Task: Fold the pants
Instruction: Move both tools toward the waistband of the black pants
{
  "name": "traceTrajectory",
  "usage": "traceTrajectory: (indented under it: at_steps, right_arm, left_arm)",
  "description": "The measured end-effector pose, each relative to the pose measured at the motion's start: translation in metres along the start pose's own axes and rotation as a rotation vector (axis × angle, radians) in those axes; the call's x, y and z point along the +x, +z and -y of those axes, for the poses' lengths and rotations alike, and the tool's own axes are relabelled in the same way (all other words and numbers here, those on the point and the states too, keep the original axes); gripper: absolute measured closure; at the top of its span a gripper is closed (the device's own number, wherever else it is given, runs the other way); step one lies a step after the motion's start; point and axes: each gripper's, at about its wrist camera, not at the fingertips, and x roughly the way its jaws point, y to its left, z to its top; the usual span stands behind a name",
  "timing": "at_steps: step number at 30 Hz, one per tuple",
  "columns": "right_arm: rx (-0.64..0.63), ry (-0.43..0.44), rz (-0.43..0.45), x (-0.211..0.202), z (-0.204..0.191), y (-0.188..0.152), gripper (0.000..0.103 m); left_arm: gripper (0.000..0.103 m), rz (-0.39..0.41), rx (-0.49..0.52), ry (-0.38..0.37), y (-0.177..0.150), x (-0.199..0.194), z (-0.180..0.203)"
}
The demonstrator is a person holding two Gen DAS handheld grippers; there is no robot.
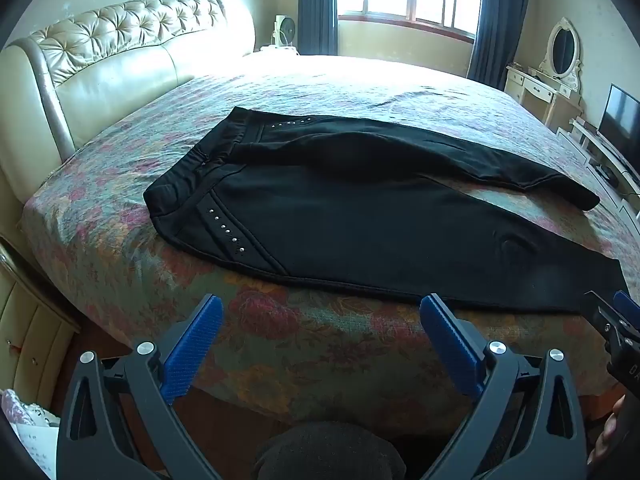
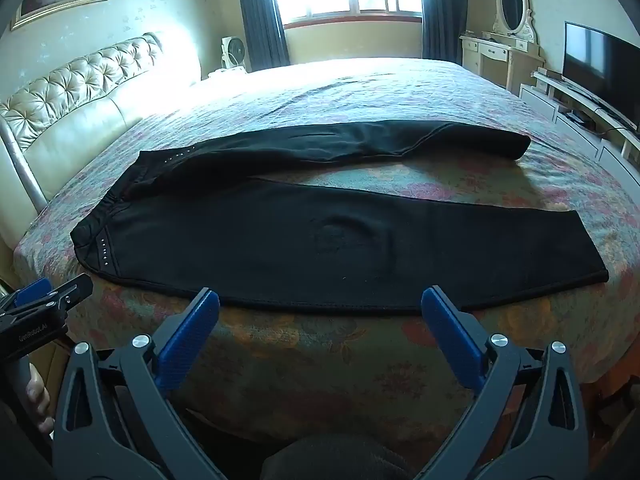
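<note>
Black knit cloth, soft and limp by the look of it, so the pants [image 2: 320, 236] will likely drape and sag from any single pinch and slide little on the quilted floral bedspread [image 2: 304, 360]; they seem light enough for one gripper a side, though thick at the waistband. My judgement is that the best holds are the near waistband corner by the studs [image 1: 226, 230] and the near leg's cuff [image 2: 588, 252], where seams give the pads a firmer bite than the loose middle. A pinch in mid-leg would probably only bunch the cloth. The pants lie flat along the near edge of the bed, waist toward the headboard [image 1: 100, 64] on the left, legs running right and spread apart in a narrow V with bedspread showing between them. The far leg [image 2: 400, 140] is a little rumpled and its cuff is rolled; the near leg lies smoother, with a faint round dent at the knee. Rows of small silver studs mark both hip seams. The left gripper [image 1: 320, 312] hangs over the bedspread just short of the near hem, fingers spread wide and holding nothing. The right gripper [image 2: 320, 300] hangs likewise, spread and empty, its tips at the near leg's edge.
</note>
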Motion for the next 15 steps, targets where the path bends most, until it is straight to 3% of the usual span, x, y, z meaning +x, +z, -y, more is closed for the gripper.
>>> traceTrajectory:
  at_steps: [5, 15]
  right_arm:
    - [-0.001, -0.001, 0.001, 0.0003, 0.0001, -0.0023, 0.002]
    - [-0.002, -0.001, -0.003, 0.0014, 0.0006, -0.0045, 0.002]
  left_arm:
    - [0.004, 0.022, 0.019, -0.003, -0.006, -0.0035, 0.0016]
    - [0.004, -0.006, 0.025, -0.001, -0.0039, 0.0029, 0.0072]
